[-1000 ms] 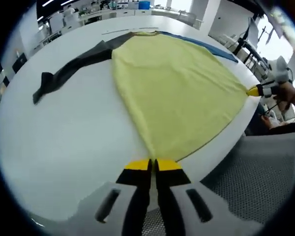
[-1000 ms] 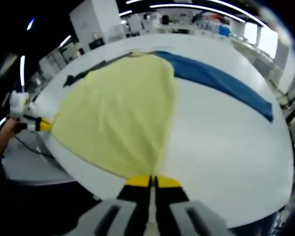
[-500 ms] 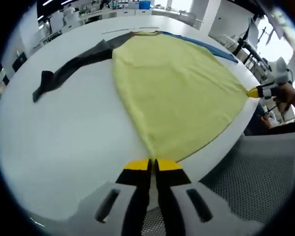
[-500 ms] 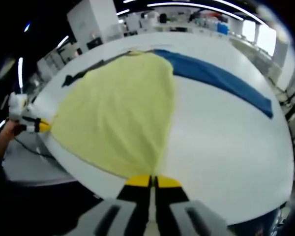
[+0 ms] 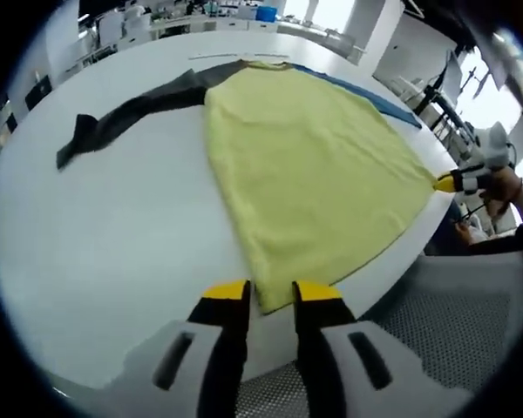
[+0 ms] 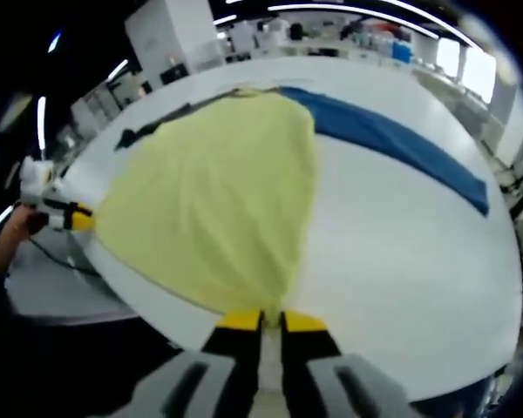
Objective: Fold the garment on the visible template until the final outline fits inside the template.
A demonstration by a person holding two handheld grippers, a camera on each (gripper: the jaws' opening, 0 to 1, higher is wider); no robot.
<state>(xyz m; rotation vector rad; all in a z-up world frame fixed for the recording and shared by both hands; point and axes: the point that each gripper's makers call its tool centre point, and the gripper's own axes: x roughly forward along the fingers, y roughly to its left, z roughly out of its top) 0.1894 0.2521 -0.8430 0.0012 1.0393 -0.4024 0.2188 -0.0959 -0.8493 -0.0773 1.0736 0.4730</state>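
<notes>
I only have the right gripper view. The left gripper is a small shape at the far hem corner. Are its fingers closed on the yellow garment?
Observer: No. In the left gripper view the left gripper has its fingers apart, and the yellow garment has its hem corner lying between them.
Operator: And the dark sleeve? The yellow body hides most of it for me.
Observer: The dark sleeve lies stretched out flat on the white table, pointing away from the body.
</notes>
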